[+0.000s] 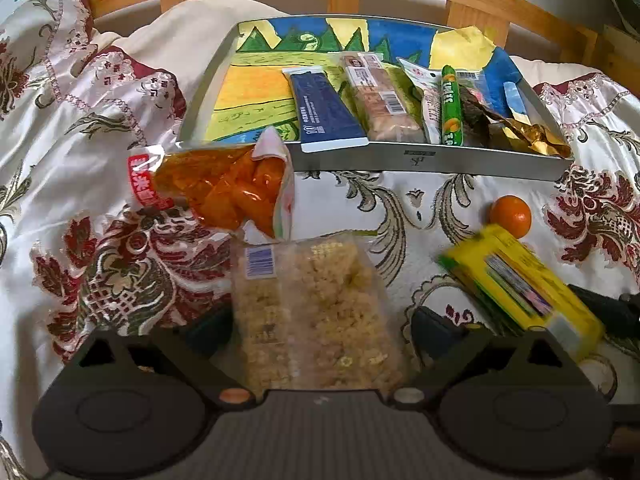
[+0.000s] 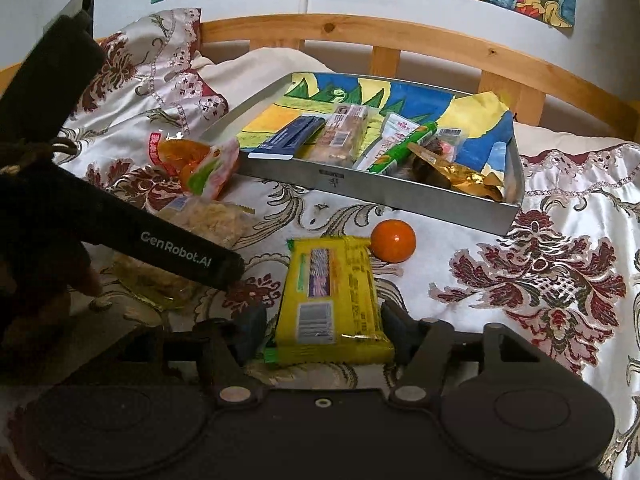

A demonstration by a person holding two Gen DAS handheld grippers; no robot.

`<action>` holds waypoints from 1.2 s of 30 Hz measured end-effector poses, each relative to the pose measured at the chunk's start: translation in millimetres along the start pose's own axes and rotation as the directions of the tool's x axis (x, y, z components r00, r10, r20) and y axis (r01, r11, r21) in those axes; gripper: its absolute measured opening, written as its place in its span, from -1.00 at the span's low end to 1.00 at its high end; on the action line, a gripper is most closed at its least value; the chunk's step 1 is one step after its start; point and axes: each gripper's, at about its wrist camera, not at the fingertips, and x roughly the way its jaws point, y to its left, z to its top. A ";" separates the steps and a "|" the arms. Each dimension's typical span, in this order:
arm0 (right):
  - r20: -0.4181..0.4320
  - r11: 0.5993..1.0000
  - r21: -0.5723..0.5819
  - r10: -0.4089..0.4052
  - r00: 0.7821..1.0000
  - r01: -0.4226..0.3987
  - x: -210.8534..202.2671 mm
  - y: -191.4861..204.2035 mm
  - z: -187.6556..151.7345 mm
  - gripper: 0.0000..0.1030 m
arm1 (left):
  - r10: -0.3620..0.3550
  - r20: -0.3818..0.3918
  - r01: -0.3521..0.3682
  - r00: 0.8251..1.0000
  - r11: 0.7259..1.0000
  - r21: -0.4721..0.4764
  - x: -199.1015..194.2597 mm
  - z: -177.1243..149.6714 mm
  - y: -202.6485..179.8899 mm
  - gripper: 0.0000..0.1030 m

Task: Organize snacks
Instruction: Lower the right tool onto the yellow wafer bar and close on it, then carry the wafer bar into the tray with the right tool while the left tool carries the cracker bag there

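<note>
My left gripper [image 1: 322, 326] is open and astride a clear bag of pale crispy snack [image 1: 320, 312] lying on the bedspread; its pads stand off both sides. Just beyond lies an orange snack bag [image 1: 224, 188]. My right gripper [image 2: 324, 320] is open around a yellow packet [image 2: 332, 296], with a small gap at the left finger. That packet looks blurred in the left wrist view [image 1: 520, 288]. The metal tray [image 1: 400, 160] farther back holds a blue packet [image 1: 324, 112], a wrapped bar [image 1: 380, 96], a green stick [image 1: 451, 104] and a gold wrapper [image 1: 528, 136].
A mandarin [image 2: 393, 240] sits on the bedspread between the yellow packet and the tray [image 2: 360, 188]. The left gripper's black body [image 2: 172, 256] crosses the left of the right wrist view. A wooden headboard [image 2: 360, 32] and a pillow [image 2: 160, 64] lie behind.
</note>
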 end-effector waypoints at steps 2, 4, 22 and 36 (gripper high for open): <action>-0.003 1.000 0.000 -0.006 1.000 0.006 2.2 1.5 0.8 0.34 | 0.002 -0.002 -0.002 1.000 1.000 0.009 -0.7 -0.4 1.3 0.77; -0.007 1.000 0.003 -0.007 1.000 0.007 4.6 2.0 2.6 0.41 | -0.007 0.001 0.007 1.000 1.000 0.011 -2.0 -1.0 2.5 0.70; 0.038 0.997 -0.045 -0.059 0.998 0.061 0.0 13.1 -0.6 0.01 | -0.100 -0.049 0.094 0.994 0.990 -0.106 -27.9 -5.5 27.6 0.50; 0.145 0.974 -0.207 -0.062 0.987 0.091 -32.8 39.7 -8.3 0.01 | -0.114 -0.028 0.110 0.993 0.988 -0.113 -63.2 -13.7 31.7 0.50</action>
